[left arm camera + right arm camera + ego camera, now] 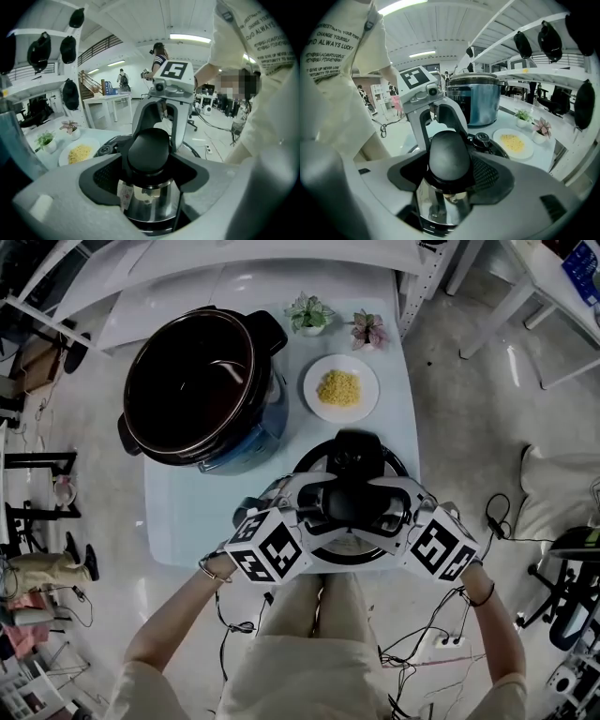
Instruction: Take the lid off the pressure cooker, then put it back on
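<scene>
The pressure cooker pot [192, 385] stands open at the table's back left, its dark inside showing. Its lid [394, 463] lies flat on the table near the front edge, just ahead of me. Both grippers meet over the lid's black knob handle [147, 150], one from each side. My left gripper [314, 507] has the knob between its jaws with a little slack at the pads. My right gripper [389, 507] has its pads closed against the same knob [449, 154]. Each gripper view shows the other gripper facing it across the knob.
A white plate of yellow food [340, 387] sits behind the lid, with two small potted plants [309, 313] [368, 329] beyond it. The pale blue table [187, 512] ends just under the lid. A person in a white shirt [253, 42] holds the grippers.
</scene>
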Available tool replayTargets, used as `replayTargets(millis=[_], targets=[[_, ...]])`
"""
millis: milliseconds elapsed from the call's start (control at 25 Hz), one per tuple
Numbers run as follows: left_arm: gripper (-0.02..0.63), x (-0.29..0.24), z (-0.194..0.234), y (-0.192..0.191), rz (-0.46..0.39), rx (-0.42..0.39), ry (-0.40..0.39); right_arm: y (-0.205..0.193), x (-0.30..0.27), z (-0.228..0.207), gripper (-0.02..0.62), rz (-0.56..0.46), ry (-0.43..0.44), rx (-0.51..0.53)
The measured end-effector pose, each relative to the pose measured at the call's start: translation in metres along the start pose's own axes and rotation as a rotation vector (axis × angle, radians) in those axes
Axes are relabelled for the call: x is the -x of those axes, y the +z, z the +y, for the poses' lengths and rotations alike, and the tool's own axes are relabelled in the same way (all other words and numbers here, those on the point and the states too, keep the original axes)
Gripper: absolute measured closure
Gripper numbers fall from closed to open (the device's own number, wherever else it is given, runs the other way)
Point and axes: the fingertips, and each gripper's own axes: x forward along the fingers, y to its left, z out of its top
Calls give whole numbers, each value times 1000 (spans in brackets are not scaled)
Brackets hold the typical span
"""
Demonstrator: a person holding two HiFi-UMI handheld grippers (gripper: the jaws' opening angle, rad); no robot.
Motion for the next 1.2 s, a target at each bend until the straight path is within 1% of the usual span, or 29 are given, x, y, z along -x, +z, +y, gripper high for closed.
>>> replayTargets(millis=[160,360,400,440,480,520,560,600,680,760,880,1000,1200], targets=[[302,12,2,7,-39,71,73,8,8,1,318,-46,-54,-41],[304,39,2,32,-131,197,169,32,35,2,321,-178,-153,-151],[315,45,2,38,-151,210,188,35,39,2,332,-194,-172,-167],[348,51,2,43,-164,216,211,38,44,2,350,-206,-195,-178],[397,56,2,47,-169,220,236,41,48,2,378,-218,-220,-184],[446,61,2,49,-168,226,258,43,53,2,419,-232,-246,-190],[482,66,2,51,-168,235,276,46,58,2,456,-248,-272,-201],[501,71,2,54,-174,243,291,49,64,2,488,-265,-297,-220],[533,82,4,63,-194,243,323,57,76,4,526,-300,-341,-250],[556,96,9,71,-212,240,364,64,87,4,553,-331,-384,-265],[572,118,11,82,-257,278,415,72,109,5,574,-379,-455,-315],[577,137,11,87,-288,308,455,80,128,6,586,-430,-517,-358],[580,164,17,93,-320,333,524,97,157,8,589,-536,-599,-425]])
